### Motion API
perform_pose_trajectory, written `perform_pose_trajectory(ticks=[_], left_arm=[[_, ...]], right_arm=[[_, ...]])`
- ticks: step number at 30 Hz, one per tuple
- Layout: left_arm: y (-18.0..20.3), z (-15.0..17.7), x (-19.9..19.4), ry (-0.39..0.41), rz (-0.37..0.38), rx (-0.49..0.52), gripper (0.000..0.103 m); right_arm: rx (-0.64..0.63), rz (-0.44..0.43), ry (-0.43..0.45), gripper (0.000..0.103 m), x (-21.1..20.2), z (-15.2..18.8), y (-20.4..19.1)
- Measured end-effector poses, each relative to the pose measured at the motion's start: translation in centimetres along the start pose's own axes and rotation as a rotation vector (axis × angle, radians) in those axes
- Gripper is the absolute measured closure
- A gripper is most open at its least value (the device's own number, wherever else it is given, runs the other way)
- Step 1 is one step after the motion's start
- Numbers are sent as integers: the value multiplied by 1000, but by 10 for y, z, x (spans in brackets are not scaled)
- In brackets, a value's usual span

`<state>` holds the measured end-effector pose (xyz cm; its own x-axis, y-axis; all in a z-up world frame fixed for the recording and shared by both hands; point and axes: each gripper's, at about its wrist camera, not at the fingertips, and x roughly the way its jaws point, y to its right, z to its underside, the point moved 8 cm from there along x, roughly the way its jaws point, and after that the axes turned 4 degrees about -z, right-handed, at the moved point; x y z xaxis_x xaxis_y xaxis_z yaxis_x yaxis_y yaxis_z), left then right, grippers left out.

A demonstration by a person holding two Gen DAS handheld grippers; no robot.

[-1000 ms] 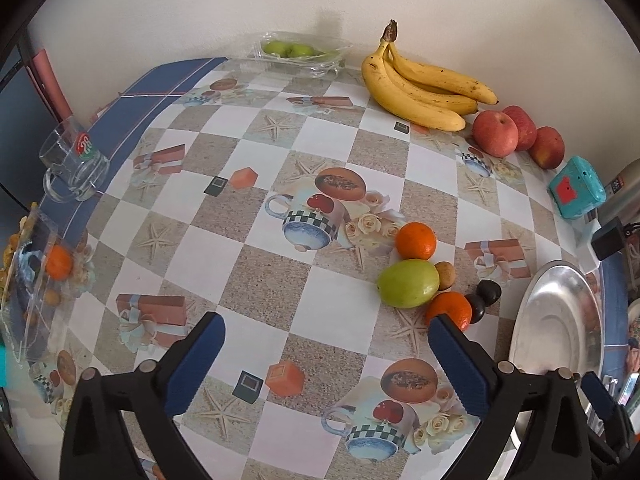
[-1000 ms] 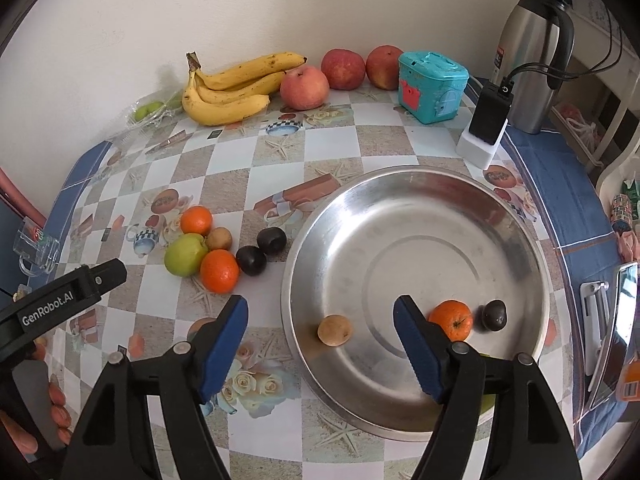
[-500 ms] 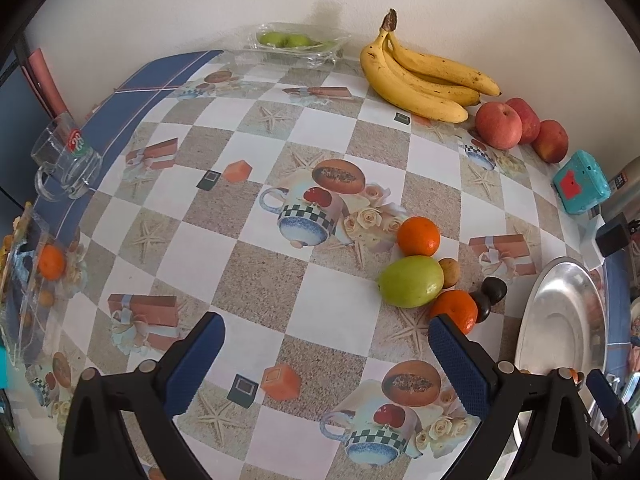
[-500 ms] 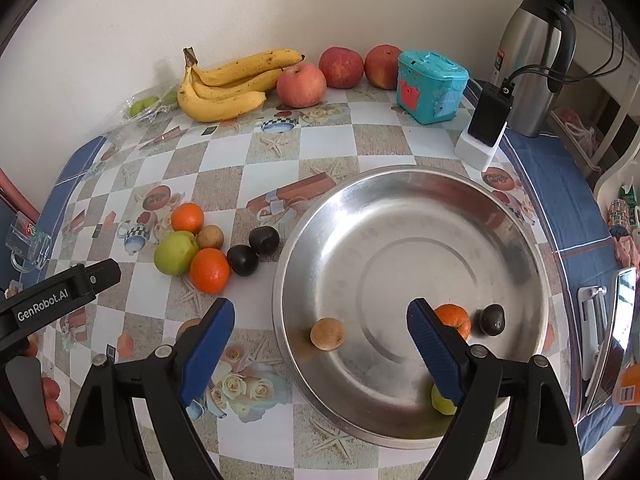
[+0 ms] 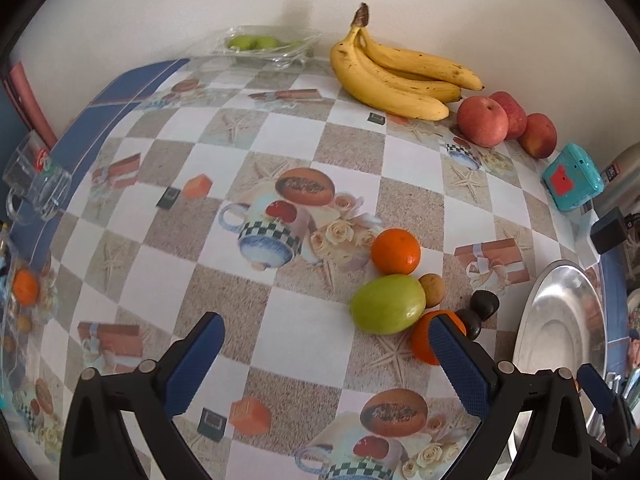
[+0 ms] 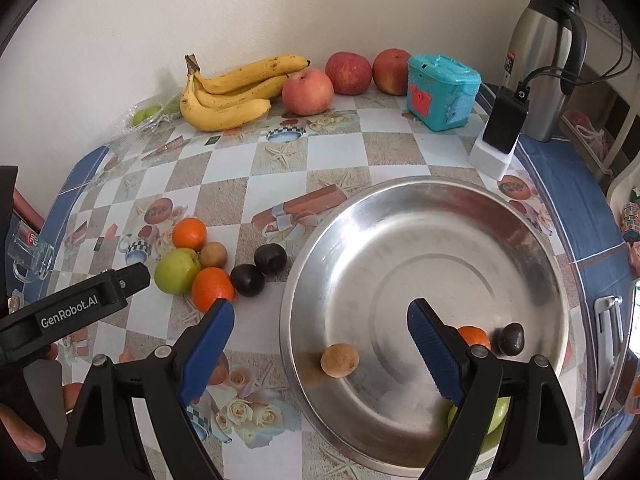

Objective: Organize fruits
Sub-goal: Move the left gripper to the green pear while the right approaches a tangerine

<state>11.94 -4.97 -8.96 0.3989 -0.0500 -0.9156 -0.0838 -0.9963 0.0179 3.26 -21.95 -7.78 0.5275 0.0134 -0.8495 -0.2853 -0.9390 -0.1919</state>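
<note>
Loose fruit lies clustered on the checked tablecloth: a green fruit (image 5: 387,304), two oranges (image 5: 395,251) (image 5: 424,344), a small brown fruit (image 5: 433,289) and two dark fruits (image 5: 484,304). My left gripper (image 5: 324,322) hangs open just in front of and left of this cluster, its right finger covering part of the nearer orange. My right gripper (image 6: 320,306) is open over the near left rim of the steel bowl (image 6: 400,196). The bowl holds a brown fruit (image 6: 339,360), an orange (image 6: 474,336), a dark fruit (image 6: 511,338) and a green fruit (image 6: 496,412) half hidden by a finger.
Bananas (image 6: 232,96), three apples (image 6: 308,92), a teal box (image 6: 442,92), a black charger (image 6: 504,124) and a steel thermos (image 6: 548,60) line the back wall. A bag of green fruit (image 5: 264,46) sits far back. A glass mug (image 5: 36,188) stands at the left edge.
My left gripper has come lower and nearer the fruit cluster. The right gripper's jaws spread wider, then held; it stayed over the bowl.
</note>
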Motion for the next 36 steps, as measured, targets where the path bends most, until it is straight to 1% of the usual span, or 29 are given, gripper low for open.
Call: perform_pose_trajectory(ticks=[5,8,11,18,20,25,28,30,32,35,36], left_arm=[[3,-4,6,-7,23,-11,0],[7,-7,11,-17,36,-7,0],[11,-11,14,5,38,-3,0],[27,-22,11,66,68,24,0],[31,-23,11,69,92,16,0],[33,-21,16,49,117,1,2],[33,-17,21,20,125,-9,17],[32,-14,25,2,126,-17,23],[31,-11,29,-20,142,-34,35],[31,-7,33,-46,172,-53,47],[31,-7,33,-51,184,-60,49]], right_arm=[[9,10,-17,14,8,-1,2],[-3,29,-11,14,11,-4,3],[1,28,0,14,13,-9,5],[36,27,40,14,14,-21,14],[39,29,51,14,13,-24,15],[56,16,56,14,15,-27,16],[59,10,41,14,18,-25,16],[57,9,38,14,19,-24,15],[56,8,40,14,18,-24,15],[59,6,38,14,18,-24,15],[59,6,35,14,18,-24,15]])
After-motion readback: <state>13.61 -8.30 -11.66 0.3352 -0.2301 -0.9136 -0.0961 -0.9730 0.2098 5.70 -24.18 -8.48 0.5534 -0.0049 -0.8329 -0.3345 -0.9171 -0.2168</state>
